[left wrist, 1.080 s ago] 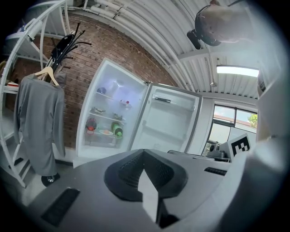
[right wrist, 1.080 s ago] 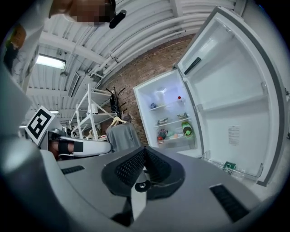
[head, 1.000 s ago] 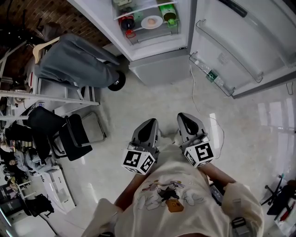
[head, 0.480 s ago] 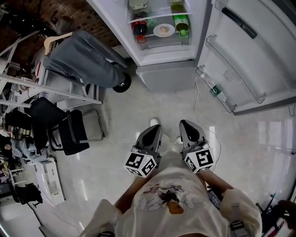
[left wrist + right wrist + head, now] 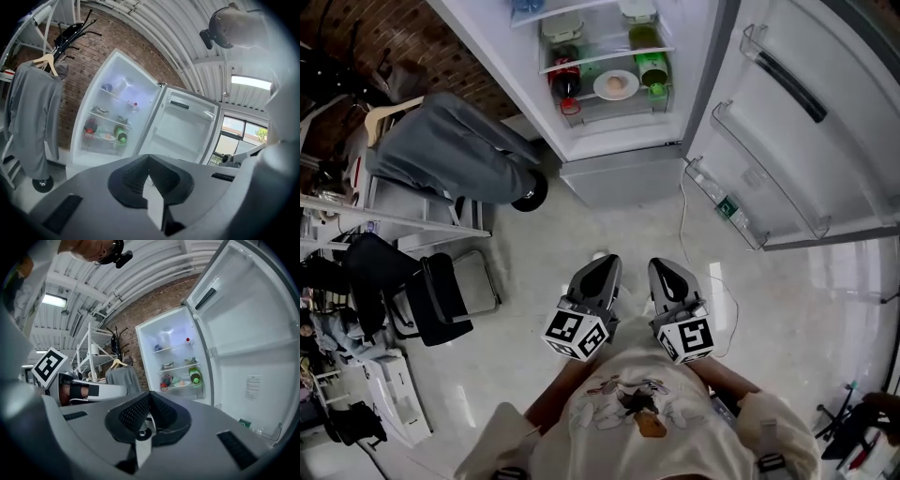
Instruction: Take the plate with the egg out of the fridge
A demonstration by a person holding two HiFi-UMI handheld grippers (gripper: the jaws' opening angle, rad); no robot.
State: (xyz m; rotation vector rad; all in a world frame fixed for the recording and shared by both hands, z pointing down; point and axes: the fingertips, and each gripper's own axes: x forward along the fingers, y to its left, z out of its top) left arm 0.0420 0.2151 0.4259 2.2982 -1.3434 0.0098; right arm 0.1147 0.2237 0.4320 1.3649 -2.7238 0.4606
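Note:
The white plate with the egg (image 5: 617,85) rests on a lower shelf of the open fridge (image 5: 581,141), far ahead of me in the head view. It also shows small in the left gripper view as the plate (image 5: 107,136) and in the right gripper view as the plate (image 5: 182,383). My left gripper (image 5: 607,262) and right gripper (image 5: 660,266) hang side by side close to my body, over the floor, well short of the fridge. Both are shut with nothing held: the left gripper (image 5: 149,161) and the right gripper (image 5: 150,398) have their pads together.
The fridge door (image 5: 797,122) stands wide open to the right, a bottle (image 5: 727,208) in its lower rack. A green bottle (image 5: 653,67) and a red-capped bottle (image 5: 565,82) flank the plate. A grey coat on a rack (image 5: 450,141) and a black chair (image 5: 441,291) stand left. A cable (image 5: 684,206) lies on the floor.
The fridge has slid lower in the head view, showing more of its shelves. Both grippers stay shut and side by side near my body.

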